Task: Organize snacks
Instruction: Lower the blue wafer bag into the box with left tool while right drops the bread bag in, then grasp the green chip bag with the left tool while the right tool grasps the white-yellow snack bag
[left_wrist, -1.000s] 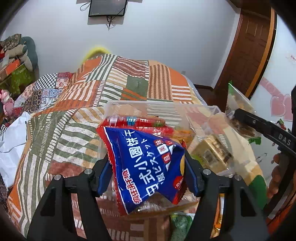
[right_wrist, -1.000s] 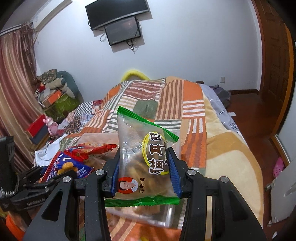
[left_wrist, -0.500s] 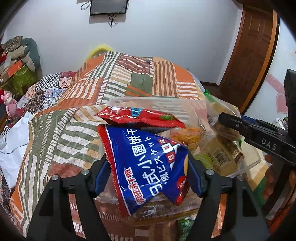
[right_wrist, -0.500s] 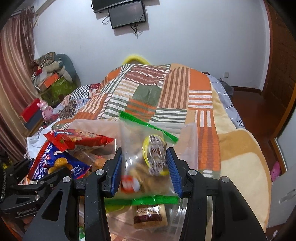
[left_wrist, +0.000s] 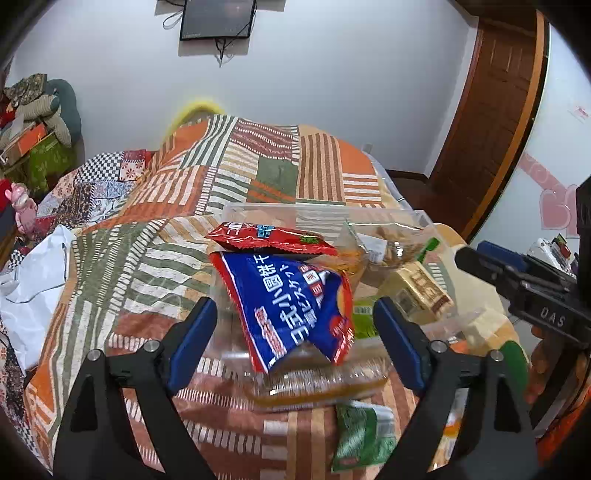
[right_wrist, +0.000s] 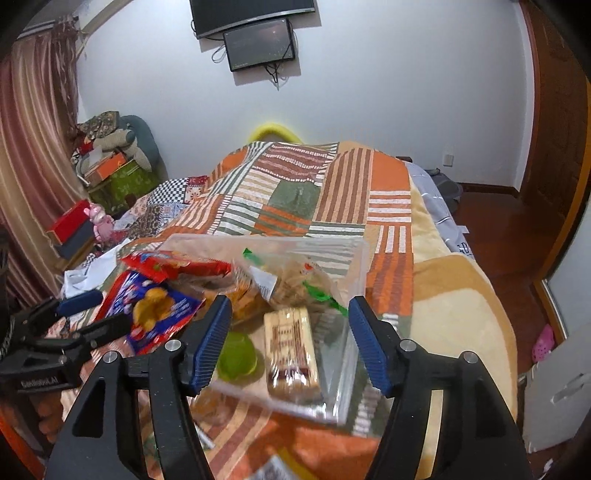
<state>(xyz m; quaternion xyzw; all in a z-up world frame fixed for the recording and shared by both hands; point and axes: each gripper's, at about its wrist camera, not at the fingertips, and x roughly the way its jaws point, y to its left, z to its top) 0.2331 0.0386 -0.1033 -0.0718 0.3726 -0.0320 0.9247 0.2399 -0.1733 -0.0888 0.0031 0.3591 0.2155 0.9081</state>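
Observation:
A clear plastic bin (left_wrist: 321, 208) of snacks rests on the patchwork bed. A blue biscuit bag (left_wrist: 291, 299) lies tilted on its near side, below a red bag (left_wrist: 269, 240). My left gripper (left_wrist: 293, 308) straddles the blue bag with its jaws opening and the pads off it. My right gripper (right_wrist: 290, 306) hangs over the bin (right_wrist: 266, 240), jaws opening, with nothing between the pads. A clear green-edged bag (right_wrist: 291, 280) lies in the bin beyond it. A beige cookie pack (right_wrist: 291, 347) and a green jelly cup (right_wrist: 236, 354) lie beneath. Each gripper shows in the other's view (left_wrist: 480, 258) (right_wrist: 96, 312).
A green packet (left_wrist: 364, 435) lies on the quilt (left_wrist: 184, 192) in front of the bin. A white bag (left_wrist: 29, 295) sits at the bed's left edge. Boxes and cushions (right_wrist: 110, 162) are stacked by the curtain. The floor and a wooden door (left_wrist: 491, 110) are on the right.
Both grippers have opened and let go of their bags. The blue bag now lies loose in the bin. The clear green-edged bag has dropped into the bin and lies further back.

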